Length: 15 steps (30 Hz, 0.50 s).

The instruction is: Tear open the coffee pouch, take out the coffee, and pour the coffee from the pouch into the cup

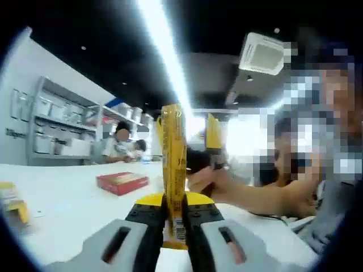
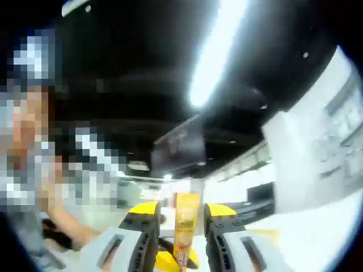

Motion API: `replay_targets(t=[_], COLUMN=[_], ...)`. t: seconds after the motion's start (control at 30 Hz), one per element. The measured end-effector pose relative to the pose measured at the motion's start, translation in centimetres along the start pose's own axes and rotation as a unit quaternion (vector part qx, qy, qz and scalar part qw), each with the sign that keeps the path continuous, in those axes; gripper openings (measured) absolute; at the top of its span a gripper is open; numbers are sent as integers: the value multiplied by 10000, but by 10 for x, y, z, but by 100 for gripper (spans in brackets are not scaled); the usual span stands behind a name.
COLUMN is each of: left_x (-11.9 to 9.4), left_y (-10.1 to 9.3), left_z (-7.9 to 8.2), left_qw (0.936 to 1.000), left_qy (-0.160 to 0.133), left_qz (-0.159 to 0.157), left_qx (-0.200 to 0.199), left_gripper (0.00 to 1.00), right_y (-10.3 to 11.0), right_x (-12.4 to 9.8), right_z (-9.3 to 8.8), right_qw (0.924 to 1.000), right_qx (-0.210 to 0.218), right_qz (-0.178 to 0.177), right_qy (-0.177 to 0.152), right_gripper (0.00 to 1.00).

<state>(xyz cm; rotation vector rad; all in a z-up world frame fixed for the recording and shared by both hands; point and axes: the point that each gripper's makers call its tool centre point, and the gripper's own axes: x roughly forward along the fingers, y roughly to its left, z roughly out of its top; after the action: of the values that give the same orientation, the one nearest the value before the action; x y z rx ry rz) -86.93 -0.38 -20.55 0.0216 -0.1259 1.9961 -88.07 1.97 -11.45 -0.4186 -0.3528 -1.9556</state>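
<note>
Left gripper view: my left tool (image 1: 174, 218) clamps pouch (image 1: 173, 164) upright above tabletop (image 1: 68, 198). Right tool (image 2: 180, 226) pinches its top. Pouch looks untorn; tearing, pouring left. Cup unseen.

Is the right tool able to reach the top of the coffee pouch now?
Probably yes. The left tool holds the coffee pouch upright and its top is free; the right tool is already just beside it, with nothing between.

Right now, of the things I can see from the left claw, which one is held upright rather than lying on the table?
The tall yellow coffee pouch, clamped upright in the left claw. The red box lies flat on the white table.
</note>
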Motion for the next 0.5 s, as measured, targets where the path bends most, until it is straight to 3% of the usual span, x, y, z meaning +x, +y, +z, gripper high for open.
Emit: replay_targets(t=[0.07, 0.13, 0.2, 0.23, 0.27, 0.33, 0.4, 0.43, 0.5], left_x=[-6, -13, -18, -20, -22, -21, -14, -9, -4], left_y=[27, 48, 60, 63, 66, 68, 58, 50, 41], left_z=[2, -2, -1, -1, -6, -6, -10, -12, -12], left_qw=[9974, 9893, 9773, 9763, 9717, 9624, 9519, 9511, 9429], left_qy=[-27, 219, 334, 320, 500, 648, 837, 862, 870], left_qz=[708, 1394, 1890, 1986, 2154, 2296, 2180, 2024, 2041], left_qx=[-85, 371, 892, 803, 835, 1302, 1983, 2166, 2483], left_gripper=[13, 13, 12, 12, 12, 12, 12, 12, 12], right_y=[-7, -14, -13, -11, -9, -3, -2, -3, -4], right_x=[-2, -2, 2, 3, 6, 12, 15, 16, 17], right_z=[-1, -8, -14, -15, -21, -27, -41, -46, -55], right_qw=[9994, 9975, 9963, 9961, 9951, 9953, 9936, 9928, 9912], right_qx=[166, 120, 314, 360, 421, 382, 367, 402, 421], right_qz=[-295, -684, -785, -794, -870, -851, -946, -981, -1065], right_qy=[-45, 97, 132, 121, 214, 250, 504, 559, 657], right_gripper=[30, 29, 29, 29, 29, 29, 29, 28, 25])
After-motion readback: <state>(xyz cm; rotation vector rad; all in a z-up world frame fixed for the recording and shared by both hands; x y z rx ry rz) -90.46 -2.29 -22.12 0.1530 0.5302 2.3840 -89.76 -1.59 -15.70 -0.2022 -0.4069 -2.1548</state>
